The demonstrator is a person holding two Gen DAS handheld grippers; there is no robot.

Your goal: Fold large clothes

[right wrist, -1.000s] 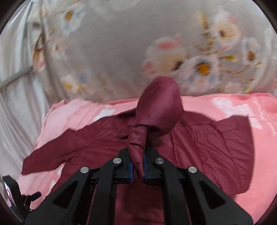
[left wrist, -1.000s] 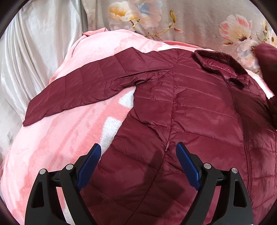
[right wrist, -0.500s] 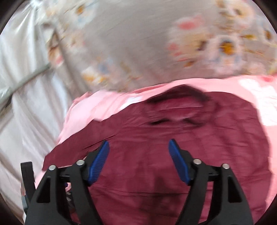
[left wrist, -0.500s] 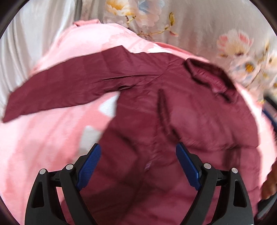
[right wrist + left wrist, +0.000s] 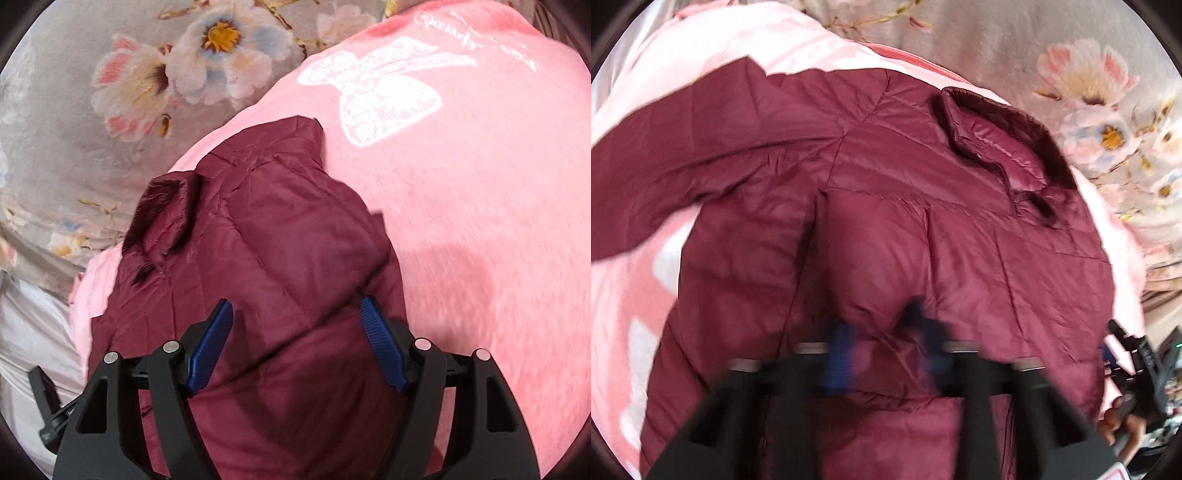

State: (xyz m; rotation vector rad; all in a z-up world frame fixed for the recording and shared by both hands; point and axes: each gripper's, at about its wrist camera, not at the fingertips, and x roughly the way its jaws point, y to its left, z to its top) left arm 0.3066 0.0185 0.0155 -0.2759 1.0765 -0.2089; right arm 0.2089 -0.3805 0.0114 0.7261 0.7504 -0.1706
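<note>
Sleeve (image 5: 871, 258) now folded over jacket (image 5: 258, 258), right tool (image 5: 297, 343) released it, closing again

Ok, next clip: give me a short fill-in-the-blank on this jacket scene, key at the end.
1. The quilted maroon puffer jacket lies on a fleecy ____ blanket.
2. The white print on that blanket is shaped like a ____.
3. The grey fabric behind the blanket is printed with ____.
4. The pads on the right gripper fingers are ____.

Missing words: pink; bow; flowers; blue

Maroon quilted jacket (image 5: 886, 236) spread on pink blanket (image 5: 631, 295), blurred left claw (image 5: 882, 354) above
</note>
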